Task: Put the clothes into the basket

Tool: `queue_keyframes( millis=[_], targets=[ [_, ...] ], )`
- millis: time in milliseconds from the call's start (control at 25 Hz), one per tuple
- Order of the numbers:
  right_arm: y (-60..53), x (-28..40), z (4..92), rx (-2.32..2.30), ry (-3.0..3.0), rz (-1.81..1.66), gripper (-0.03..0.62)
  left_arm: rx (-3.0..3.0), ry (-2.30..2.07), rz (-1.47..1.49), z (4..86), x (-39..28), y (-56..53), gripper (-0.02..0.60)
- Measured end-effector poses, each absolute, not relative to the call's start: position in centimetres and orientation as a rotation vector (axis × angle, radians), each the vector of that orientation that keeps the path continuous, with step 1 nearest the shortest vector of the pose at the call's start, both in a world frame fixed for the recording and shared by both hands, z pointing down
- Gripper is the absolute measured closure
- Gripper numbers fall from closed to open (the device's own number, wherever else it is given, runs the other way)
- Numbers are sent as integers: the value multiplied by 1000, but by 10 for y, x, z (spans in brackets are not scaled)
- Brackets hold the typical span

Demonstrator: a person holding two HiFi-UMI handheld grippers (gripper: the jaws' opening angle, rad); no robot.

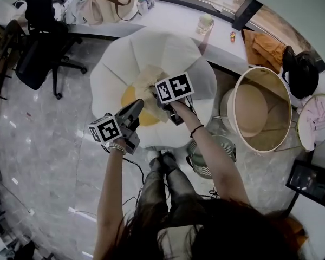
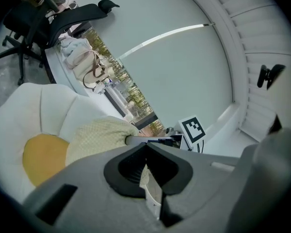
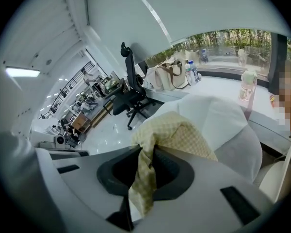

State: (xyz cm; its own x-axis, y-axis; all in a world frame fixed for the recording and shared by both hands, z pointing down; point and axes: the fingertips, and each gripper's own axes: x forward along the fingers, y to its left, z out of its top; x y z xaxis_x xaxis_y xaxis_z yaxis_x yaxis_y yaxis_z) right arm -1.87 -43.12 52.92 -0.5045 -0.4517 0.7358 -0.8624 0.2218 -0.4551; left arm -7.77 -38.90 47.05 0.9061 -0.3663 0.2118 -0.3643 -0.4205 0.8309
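Observation:
A pale yellow checked garment (image 1: 149, 79) hangs lifted above the white petal-shaped chair (image 1: 119, 58) and its yellow cushion (image 1: 130, 95). My left gripper (image 1: 137, 105) is shut on one edge of it; in the left gripper view a strip of the cloth (image 2: 99, 135) sits pinched between the closed jaws of that gripper (image 2: 146, 152). My right gripper (image 1: 165, 103) is shut on another part, and in the right gripper view the fabric (image 3: 177, 132) bunches out of this gripper's (image 3: 148, 152) closed jaws. The round beige basket (image 1: 284, 99) stands on the floor to the right.
A black office chair (image 1: 40, 42) stands at the left. The counter behind holds bags (image 1: 111, 1), a cup (image 1: 205, 23) and an orange cloth (image 1: 265, 47). A wire fan (image 1: 208, 156) lies by my legs, and a wire basket (image 1: 317, 121) sits at the far right.

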Motion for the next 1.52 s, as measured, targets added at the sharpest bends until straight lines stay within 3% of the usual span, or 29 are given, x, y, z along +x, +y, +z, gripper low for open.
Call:
queue_keyframes(
  millis=[400,1520],
  targets=[
    [-410,-8,488,1273,-2063,1220,537,2068,-492,-65,428,-72,-373,571],
    [-333,78,438,1743,-1897,1284,537,2144,-71,123,392,-11,-318,571]
  ],
)
